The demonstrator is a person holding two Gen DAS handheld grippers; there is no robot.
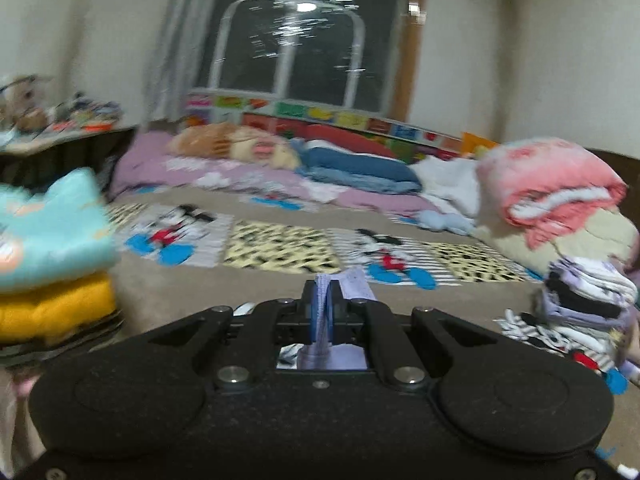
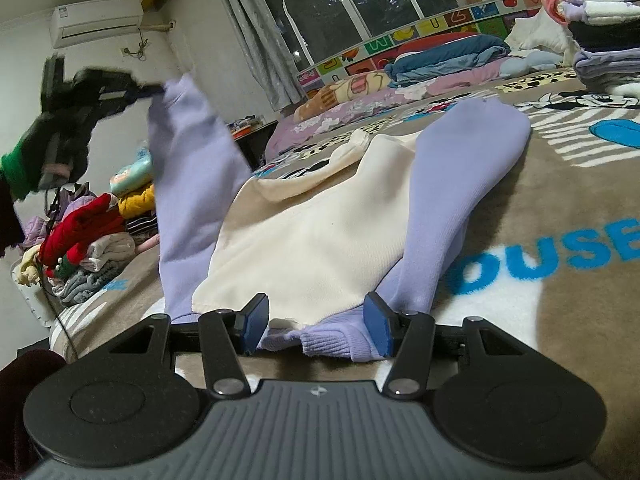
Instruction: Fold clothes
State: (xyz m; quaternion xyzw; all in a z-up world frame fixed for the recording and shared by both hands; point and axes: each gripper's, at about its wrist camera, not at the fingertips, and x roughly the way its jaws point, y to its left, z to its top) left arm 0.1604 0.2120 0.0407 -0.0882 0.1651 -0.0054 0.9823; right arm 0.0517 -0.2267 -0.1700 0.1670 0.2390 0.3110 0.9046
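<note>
One wide bed (image 2: 560, 184) fills both views, covered by a plush, short-piled tan blanket printed with cartoon mice, striped panels and blocky blue letters. Spread flat on it lies the sweatshirt (image 2: 320, 232), a soft knit with a cream body, a folded cream collar and lavender sleeves ending in ribbed cuffs. Its far sleeve rests along the blanket in a smooth, rounded tube, while the near sleeve (image 2: 192, 168) hangs raised in a limp, blurred drape. At the bed's edge sit rumpled heaps of clothes (image 2: 88, 240) in red, yellow, grey and pale blue. The right gripper (image 2: 316, 326) rests low at the hem, its blue-padded jaws about half open, with the ribbed lavender hem band bunched between them but not clearly pinched. The left gripper (image 1: 323, 312), held aloft, has its jaws closed tight on the thin ribbed cuff (image 1: 322, 300) of the raised sleeve.
</note>
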